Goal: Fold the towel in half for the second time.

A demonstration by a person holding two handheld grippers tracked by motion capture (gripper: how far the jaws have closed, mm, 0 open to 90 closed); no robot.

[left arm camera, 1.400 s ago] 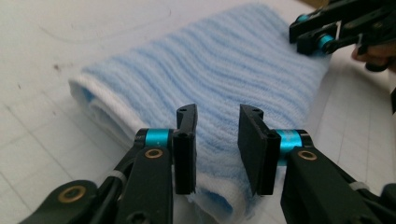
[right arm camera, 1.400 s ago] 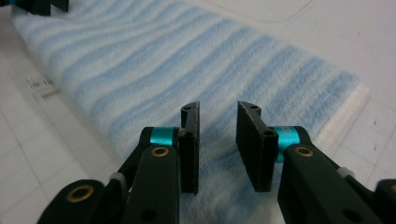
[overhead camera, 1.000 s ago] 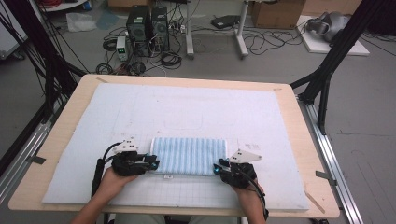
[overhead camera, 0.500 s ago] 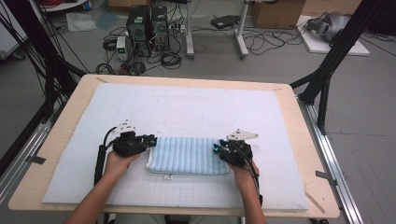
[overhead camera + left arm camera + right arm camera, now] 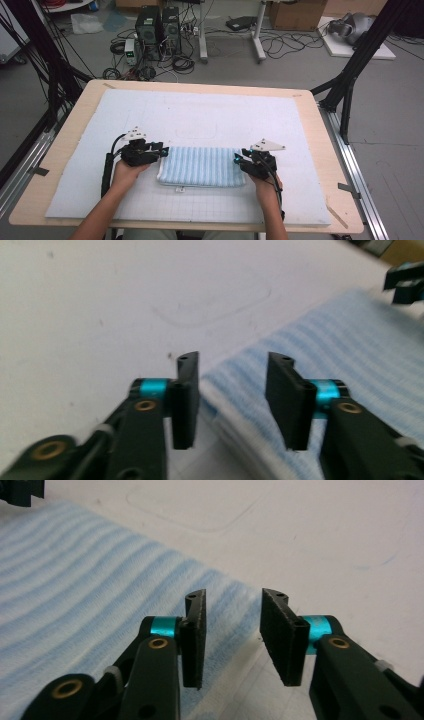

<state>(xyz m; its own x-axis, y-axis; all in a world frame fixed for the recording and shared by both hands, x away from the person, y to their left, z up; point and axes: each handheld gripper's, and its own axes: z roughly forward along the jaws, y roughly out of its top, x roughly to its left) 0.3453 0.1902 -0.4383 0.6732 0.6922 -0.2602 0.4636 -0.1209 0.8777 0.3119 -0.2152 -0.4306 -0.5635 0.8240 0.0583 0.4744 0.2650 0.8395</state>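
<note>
Left gripper view, towel [image 5: 350, 360] edge between parted jaws

Grey concrete floor [image 5: 395, 130] beyond a wooden table [image 5: 325, 165] topped with a pale mat [image 5: 200, 112]. Computer towers [image 5: 159, 27] and tangled cables [image 5: 280, 42] at the back (cardboard boxes [image 5: 295, 12] too). Black frame struts [image 5: 357, 60] at both sides.

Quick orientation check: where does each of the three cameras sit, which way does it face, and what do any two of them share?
High view: above the person's side of the table, looking forward and down on the white padded mat; both forearms, left tongs and right tongs show.
Left gripper view: rides the left tongs, facing the folded blue-and-white striped towel; jaws apart.
Right gripper view: rides the right tongs, facing the towel's other end; jaws apart.
Shared: all three show the towel and mat.
</note>
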